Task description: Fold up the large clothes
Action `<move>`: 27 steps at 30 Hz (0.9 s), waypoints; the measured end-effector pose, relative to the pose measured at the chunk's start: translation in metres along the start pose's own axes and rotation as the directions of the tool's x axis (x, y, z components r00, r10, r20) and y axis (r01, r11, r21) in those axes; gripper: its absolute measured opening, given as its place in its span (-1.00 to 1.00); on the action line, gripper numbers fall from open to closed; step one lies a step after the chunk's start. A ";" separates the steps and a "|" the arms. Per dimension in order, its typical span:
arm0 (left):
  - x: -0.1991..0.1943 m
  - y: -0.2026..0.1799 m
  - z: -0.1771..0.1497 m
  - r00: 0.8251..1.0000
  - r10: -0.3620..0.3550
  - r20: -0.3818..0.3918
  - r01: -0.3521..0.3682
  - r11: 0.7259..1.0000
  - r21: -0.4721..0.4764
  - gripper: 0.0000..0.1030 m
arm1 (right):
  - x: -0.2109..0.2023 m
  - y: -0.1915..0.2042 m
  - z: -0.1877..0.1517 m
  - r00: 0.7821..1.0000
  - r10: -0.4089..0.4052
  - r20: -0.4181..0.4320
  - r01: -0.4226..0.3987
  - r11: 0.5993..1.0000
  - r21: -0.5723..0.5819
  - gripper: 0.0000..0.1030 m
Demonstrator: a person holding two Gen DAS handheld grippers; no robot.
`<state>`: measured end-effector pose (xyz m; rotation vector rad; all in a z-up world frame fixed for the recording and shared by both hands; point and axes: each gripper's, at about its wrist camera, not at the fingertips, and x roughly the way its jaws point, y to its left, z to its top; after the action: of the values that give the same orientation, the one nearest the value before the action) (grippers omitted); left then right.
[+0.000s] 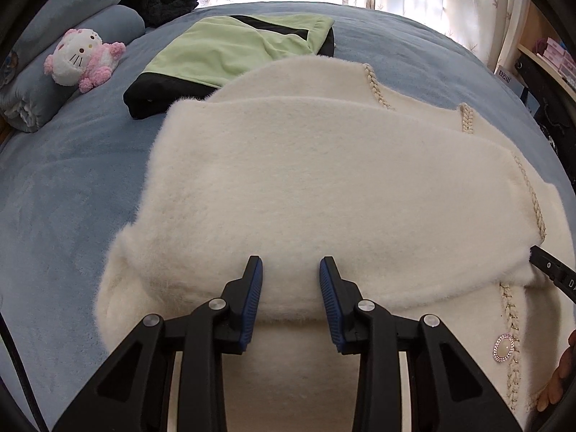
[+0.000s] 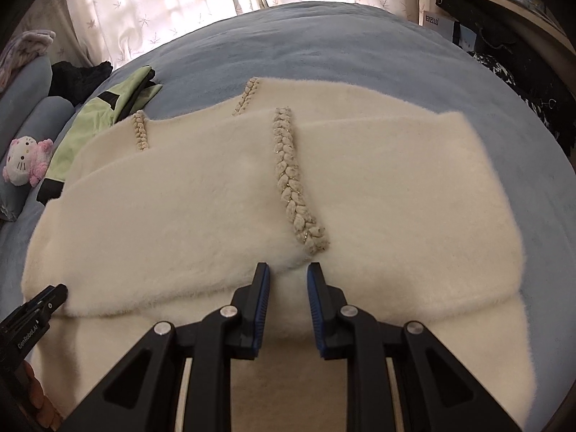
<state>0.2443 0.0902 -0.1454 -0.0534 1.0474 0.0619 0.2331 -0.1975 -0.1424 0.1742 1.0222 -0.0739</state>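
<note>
Two grippers, left (image 1: 291, 264) and right (image 2: 288, 270), over near fold edge of cream coat (image 1: 324, 187) on bed (image 1: 72, 165). Fingers apart, gripping nothing; likely placed to pinch folded layer for next fold.

The fluffy coat (image 1: 324, 187) is lying on the bed (image 1: 72, 180), with the folded jacket (image 1: 230, 46) lying behind it and the plush toy (image 1: 84, 58) sitting further left.

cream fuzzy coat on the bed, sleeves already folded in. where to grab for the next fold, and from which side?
Take the cream coat along its near edge, one gripper per side of the braided trim, coming down from the camera side. Both sleeves lie flat across the body, so lifting that near edge away toward the window should halve it. Left gripper and right gripper hover there, open.
</note>
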 end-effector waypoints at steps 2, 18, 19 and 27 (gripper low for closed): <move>-0.001 -0.001 0.001 1.000 0.007 -0.007 -0.007 1.000 0.002 -0.37 | 0.000 0.000 0.001 1.000 0.000 -0.004 0.000 1.000 0.008 -0.61; -0.002 -0.021 0.069 0.992 -0.001 0.123 -0.002 1.000 0.022 -0.37 | 0.012 0.092 0.055 0.963 0.267 0.018 -0.265 0.960 -0.088 -0.60; 0.006 -0.019 0.078 0.992 0.018 0.129 -0.020 1.000 0.012 -0.37 | 0.018 0.097 0.060 0.961 0.276 0.016 -0.273 0.957 -0.095 -0.60; 0.066 0.038 0.097 0.978 0.181 0.105 -0.174 0.982 -0.073 -0.34 | 0.062 0.066 0.089 0.970 0.244 0.001 -0.244 0.968 -0.056 -0.88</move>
<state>0.3580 0.1372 -0.1548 -0.0135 0.9367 0.2578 0.3499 -0.1471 -0.1423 0.2474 0.9865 0.1775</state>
